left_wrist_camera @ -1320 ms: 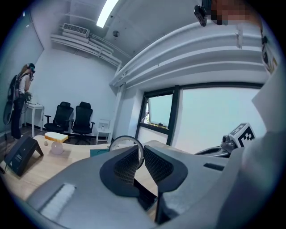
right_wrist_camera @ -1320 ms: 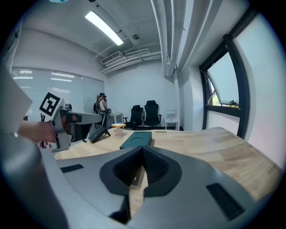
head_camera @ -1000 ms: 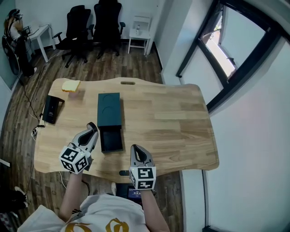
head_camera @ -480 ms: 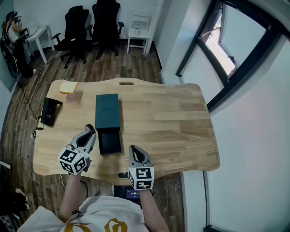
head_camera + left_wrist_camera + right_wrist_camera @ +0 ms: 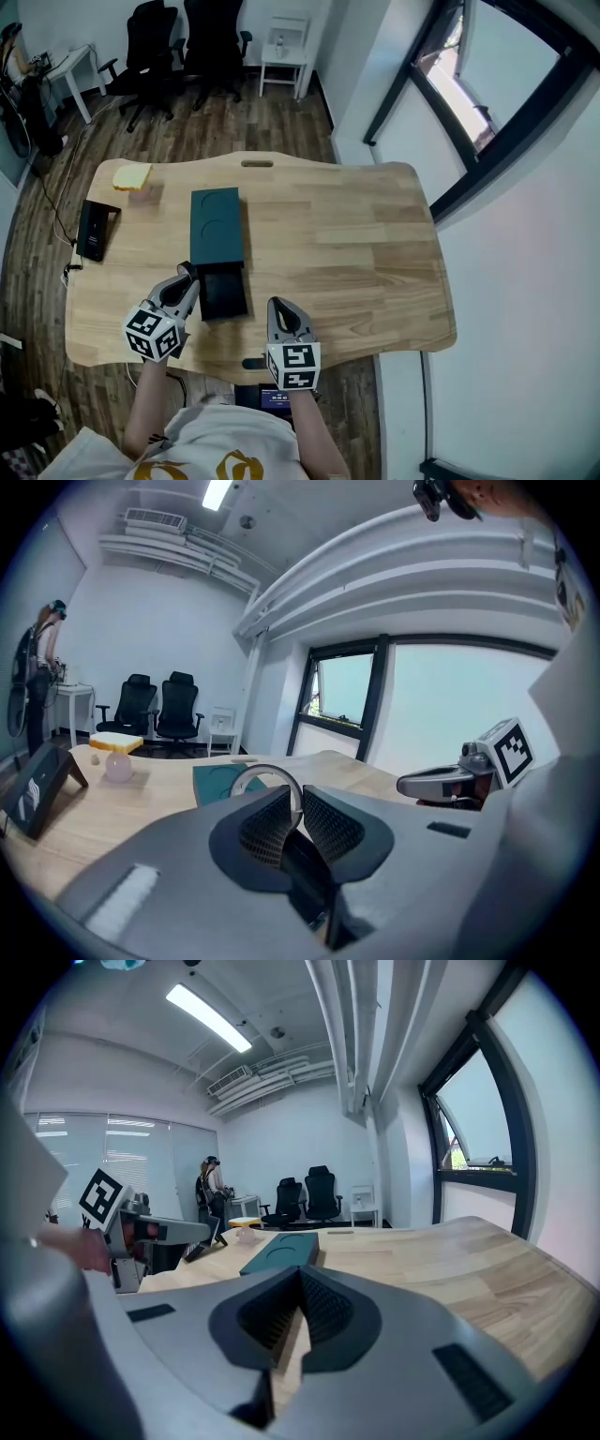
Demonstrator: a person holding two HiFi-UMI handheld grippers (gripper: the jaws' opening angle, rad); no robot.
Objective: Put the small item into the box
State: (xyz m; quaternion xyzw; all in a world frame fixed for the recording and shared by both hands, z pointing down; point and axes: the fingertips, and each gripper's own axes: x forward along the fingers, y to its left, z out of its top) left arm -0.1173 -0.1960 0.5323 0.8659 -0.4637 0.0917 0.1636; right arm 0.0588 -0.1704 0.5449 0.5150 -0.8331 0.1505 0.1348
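The left gripper (image 5: 298,806) has come nearer to the dark teal box (image 5: 217,223), and its open tray (image 5: 223,293) now lies just beside the jaws, which are closed on a thin, smooth grey ring (image 5: 265,768) that stands up above their ribbed pads. The carrying step seems nearly finished; next the jaws must bring the ring over the tray and part. The right gripper (image 5: 298,1283) has its jaws together, with nothing between them.

Wooden table (image 5: 356,272) fills the middle; at its far left corner sits a yellow block (image 5: 131,175), a black stand (image 5: 94,230) just nearer along that edge. Beyond, two black office chairs (image 5: 214,37) and a white side table (image 5: 281,54) on plank floor (image 5: 281,131).
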